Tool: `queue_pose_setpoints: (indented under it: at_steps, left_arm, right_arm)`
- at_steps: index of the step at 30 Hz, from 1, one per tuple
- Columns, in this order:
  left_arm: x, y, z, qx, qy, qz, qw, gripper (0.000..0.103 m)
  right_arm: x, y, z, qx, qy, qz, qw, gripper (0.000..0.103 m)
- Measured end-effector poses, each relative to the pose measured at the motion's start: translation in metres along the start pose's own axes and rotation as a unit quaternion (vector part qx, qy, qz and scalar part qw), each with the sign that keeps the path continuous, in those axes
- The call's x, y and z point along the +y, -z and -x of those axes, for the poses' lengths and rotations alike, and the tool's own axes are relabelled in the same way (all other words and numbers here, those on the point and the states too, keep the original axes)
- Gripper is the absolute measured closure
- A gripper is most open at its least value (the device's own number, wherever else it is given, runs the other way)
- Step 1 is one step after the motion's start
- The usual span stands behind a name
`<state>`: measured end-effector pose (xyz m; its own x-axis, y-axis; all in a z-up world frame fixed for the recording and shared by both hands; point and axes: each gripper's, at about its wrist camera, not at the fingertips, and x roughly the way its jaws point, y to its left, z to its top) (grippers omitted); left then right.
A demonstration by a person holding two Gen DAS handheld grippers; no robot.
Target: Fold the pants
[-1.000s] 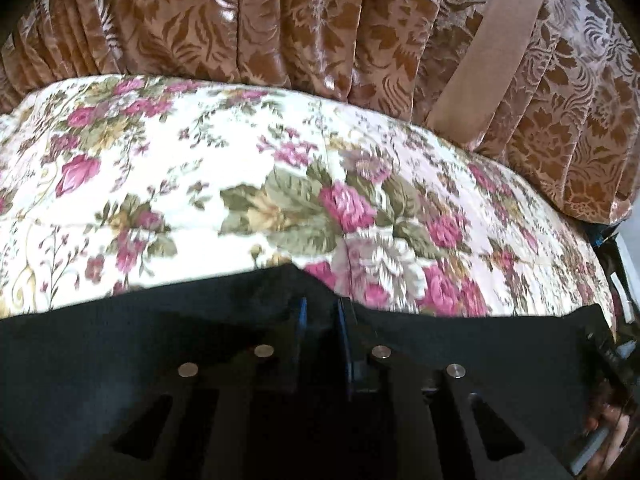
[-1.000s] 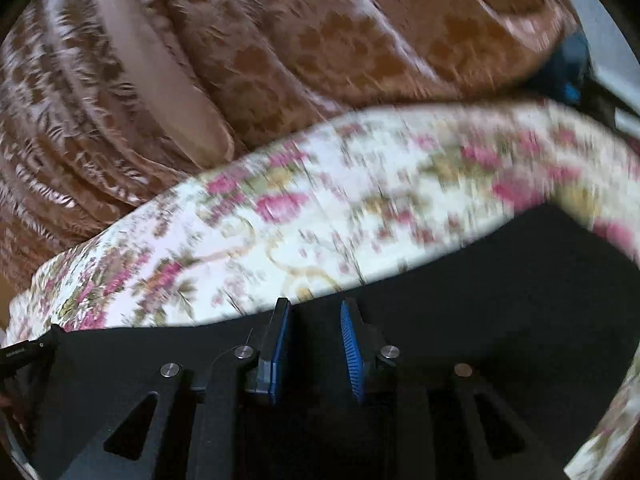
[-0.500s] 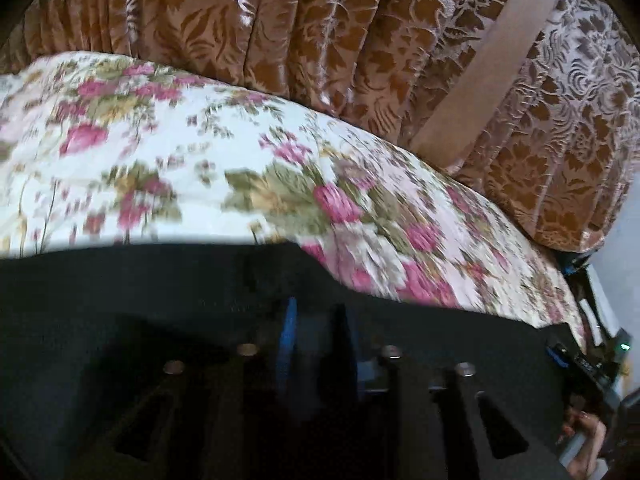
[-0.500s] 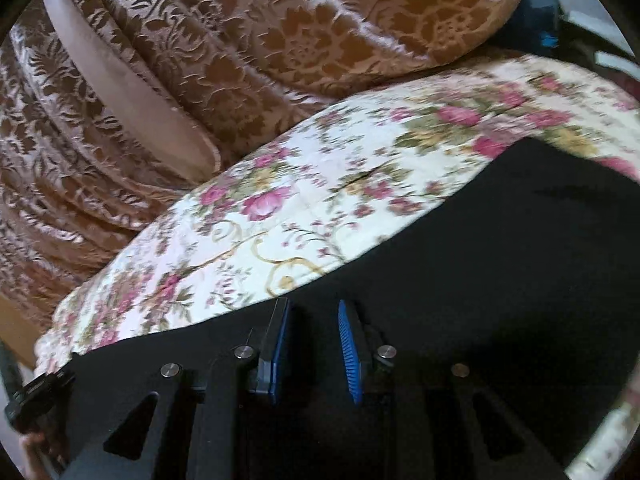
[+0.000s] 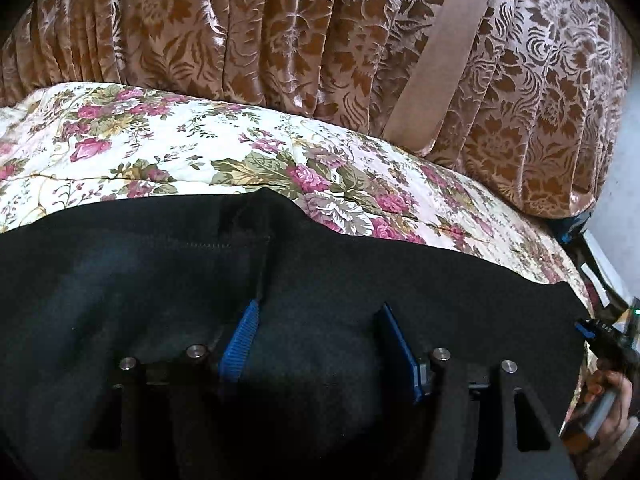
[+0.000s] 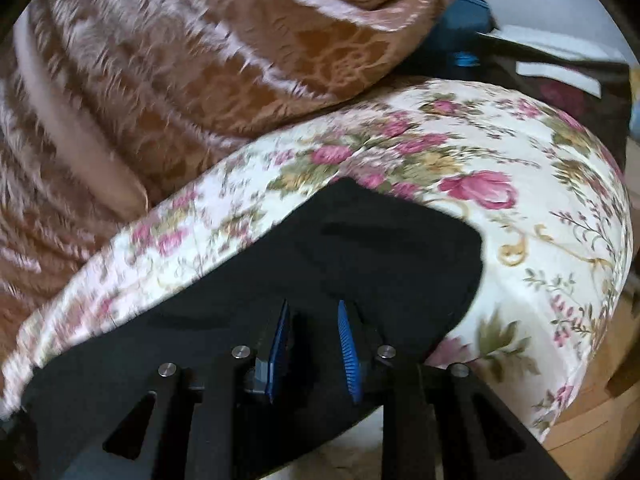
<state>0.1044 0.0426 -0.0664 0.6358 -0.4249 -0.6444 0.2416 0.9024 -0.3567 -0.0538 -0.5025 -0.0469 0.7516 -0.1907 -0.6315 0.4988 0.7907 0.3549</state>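
Black, soft cloth: the pants [image 5: 360, 264] lie spread across the bed [image 5: 168, 148], reaching its right-hand edge. Left hand-held gripper [image 5: 316, 344] is opening, pads apart over the fabric, nothing pinched. Right hand-held gripper [image 6: 312, 344] sits narrowly parted with dark cloth between its pads; whether they grip it, I cannot tell. Limp, light stuff, likely to sag, so take hems or corners.

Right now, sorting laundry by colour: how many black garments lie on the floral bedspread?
1: the black pants, spread across the near part of the floral bedspread, in front of the brown curtain. Anything lying underneath them would be hidden.
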Motion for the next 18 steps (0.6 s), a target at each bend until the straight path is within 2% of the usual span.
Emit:
queue_pose_setpoints:
  at_steps: [2, 4, 6, 8, 10, 12, 18]
  left_arm:
    - [0.001, 0.001, 0.001, -0.002, 0.003, 0.003, 1.0, 0.037]
    - [-0.001, 0.001, 0.0, -0.003, 0.007, 0.0, 1.0, 0.033]
    - [-0.003, 0.001, 0.0, -0.003, 0.005, -0.004, 1.0, 0.03]
    - [-0.007, 0.001, -0.002, 0.004, -0.002, -0.013, 0.9999, 0.026]
    - [-0.009, 0.001, -0.002, 0.004, -0.005, -0.022, 0.9997, 0.025]
    - [-0.008, 0.002, 0.0, 0.0, -0.006, -0.018, 0.9998, 0.025]
    - [0.002, 0.002, 0.004, -0.009, 0.017, 0.01, 0.9998, 0.025]
  right_arm:
    - [-0.007, -0.006, 0.011, -0.02, -0.006, -0.013, 1.0, 0.073]
    - [-0.014, -0.008, 0.022, -0.038, 0.005, -0.01, 0.999, 0.071]
    - [-0.025, -0.009, 0.028, -0.031, 0.018, -0.028, 0.999, 0.071]
    - [-0.041, -0.007, 0.034, -0.021, 0.004, -0.068, 0.997, 0.069]
    - [-0.062, 0.0, 0.041, -0.018, -0.009, -0.119, 0.993, 0.048]
    - [-0.074, 0.004, 0.046, -0.02, -0.027, -0.144, 0.989, 0.042]
    - [-0.088, 0.006, 0.03, -0.003, -0.07, -0.187, 0.98, 0.042]
